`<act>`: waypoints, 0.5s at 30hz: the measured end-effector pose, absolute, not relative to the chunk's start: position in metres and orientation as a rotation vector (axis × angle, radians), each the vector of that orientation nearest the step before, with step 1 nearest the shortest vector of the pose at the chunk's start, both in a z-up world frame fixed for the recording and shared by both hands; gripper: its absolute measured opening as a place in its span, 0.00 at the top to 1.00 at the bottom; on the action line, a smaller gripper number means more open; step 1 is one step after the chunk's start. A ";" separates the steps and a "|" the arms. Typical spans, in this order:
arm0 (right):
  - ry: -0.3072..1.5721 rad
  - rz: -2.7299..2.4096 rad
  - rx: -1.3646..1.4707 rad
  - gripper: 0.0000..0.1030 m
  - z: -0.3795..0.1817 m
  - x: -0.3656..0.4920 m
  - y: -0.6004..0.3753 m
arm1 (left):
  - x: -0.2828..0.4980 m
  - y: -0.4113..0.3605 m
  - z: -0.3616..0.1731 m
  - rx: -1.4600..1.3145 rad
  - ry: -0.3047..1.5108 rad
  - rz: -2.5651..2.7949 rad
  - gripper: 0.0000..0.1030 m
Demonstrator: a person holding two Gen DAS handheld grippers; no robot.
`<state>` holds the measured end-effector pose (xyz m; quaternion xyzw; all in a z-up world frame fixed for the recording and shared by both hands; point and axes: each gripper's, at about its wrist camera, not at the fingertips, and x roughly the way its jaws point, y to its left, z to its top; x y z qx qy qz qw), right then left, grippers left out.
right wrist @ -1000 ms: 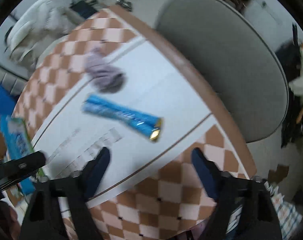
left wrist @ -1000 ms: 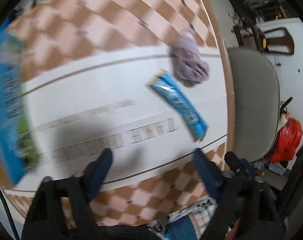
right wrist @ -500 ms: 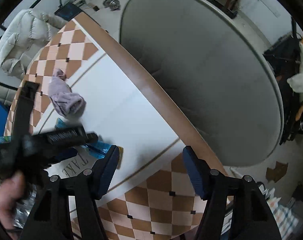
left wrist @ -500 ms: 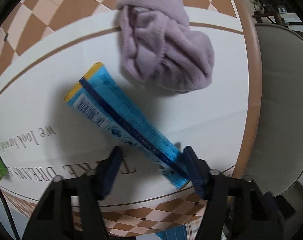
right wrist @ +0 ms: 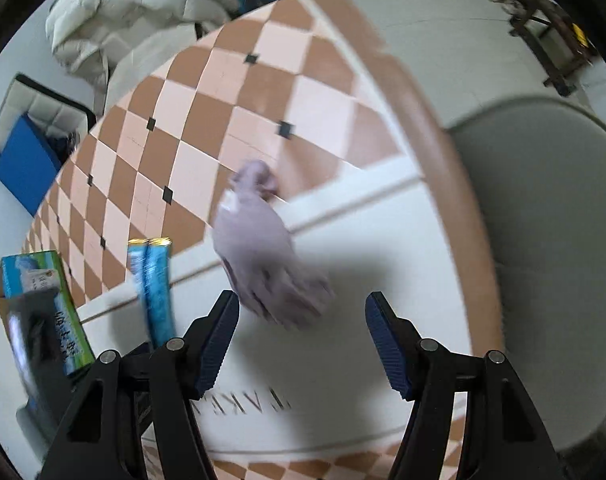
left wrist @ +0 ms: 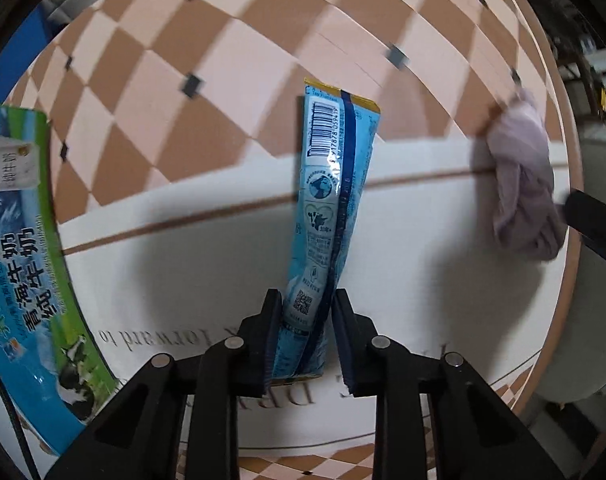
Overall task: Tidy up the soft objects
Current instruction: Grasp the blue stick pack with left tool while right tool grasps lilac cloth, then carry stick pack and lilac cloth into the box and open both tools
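Left wrist view: left hand-held gripper (left wrist: 307,332) just been closing, now clamped on the bottom end of the blue snack packet (left wrist: 329,216), probably so the long floppy sleeve can be carried off the surface (left wrist: 207,264). Barcode end sticking away, foil crinkled, gold trim. Lavender cloth (left wrist: 523,196) well right of the packet, milk carton (left wrist: 21,264) far left of it.

Right wrist view: right hand-held gripper (right wrist: 303,336) spread wide, nothing between the jaws, hanging just short of the cloth, likely lining up a grab. Cloth bunched, fuzzy, blurred; sits right of the packet.
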<state>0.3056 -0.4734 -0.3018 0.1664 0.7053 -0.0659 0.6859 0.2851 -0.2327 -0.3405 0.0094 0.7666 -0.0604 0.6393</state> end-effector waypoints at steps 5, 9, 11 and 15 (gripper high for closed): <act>1.684 -0.101 0.352 0.34 -0.341 0.333 -0.452 | 0.289 -0.214 -0.331 0.007 1.730 -0.134 0.84; 1.695 -0.128 0.328 0.65 -0.349 0.331 -0.445 | 0.288 -0.210 -0.318 0.005 1.708 -0.143 0.86; 1.695 -0.134 0.335 0.69 -0.345 0.325 -0.443 | 0.286 -0.207 -0.309 -0.003 1.692 -0.152 0.87; 1.663 -0.109 0.353 0.69 -0.327 0.309 -0.433 | 0.282 -0.195 -0.287 -0.022 1.654 -0.180 0.88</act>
